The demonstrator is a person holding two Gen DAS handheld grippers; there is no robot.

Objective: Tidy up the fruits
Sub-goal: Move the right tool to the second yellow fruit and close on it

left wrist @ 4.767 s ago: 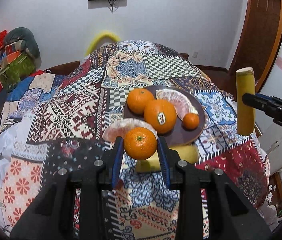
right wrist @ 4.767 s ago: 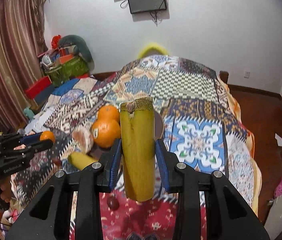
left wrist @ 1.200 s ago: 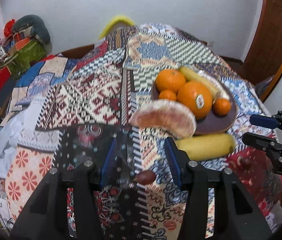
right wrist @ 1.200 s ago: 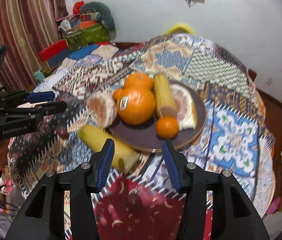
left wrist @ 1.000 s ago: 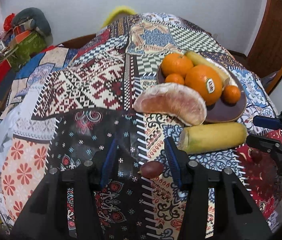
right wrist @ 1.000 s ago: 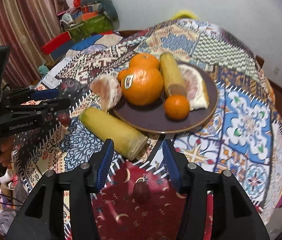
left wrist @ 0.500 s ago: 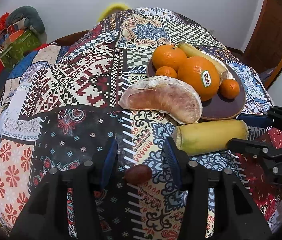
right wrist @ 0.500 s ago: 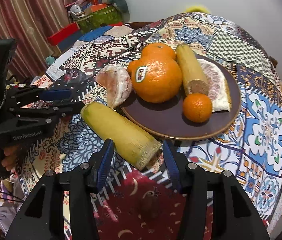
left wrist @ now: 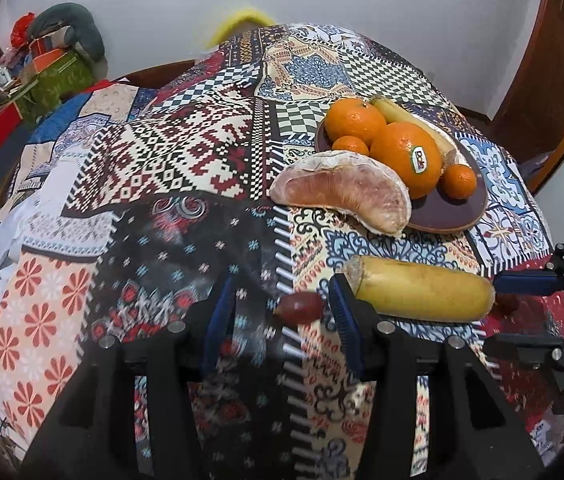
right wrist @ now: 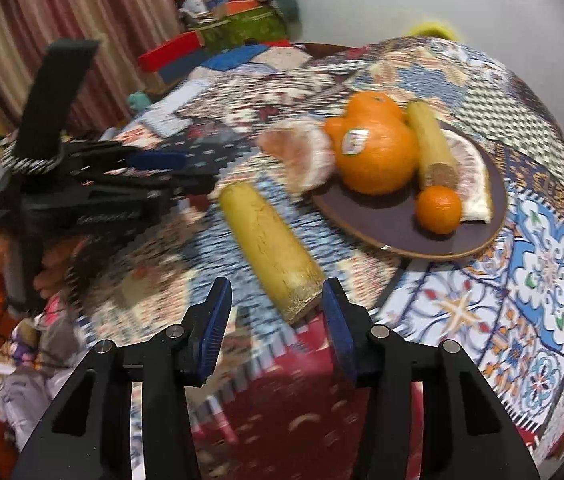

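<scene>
— Date (left wrist: 298, 307), small, reddish-brown, oval: where is it?
— On the patchwork cloth (left wrist: 169, 160), between the left gripper (left wrist: 277, 312)'s spread jaws, near the dark round plate (left wrist: 478, 204). Centre, then close gently. Right gripper (right wrist: 275, 312) gapes, empty.

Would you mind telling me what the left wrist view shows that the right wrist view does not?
Only the left wrist view shows the small dark red fruit on the cloth between the open left claw, and the right claw from outside. Only the right wrist view shows the striped curtain. Both share the plate, the labelled orange and the loose yellow piece.
</scene>
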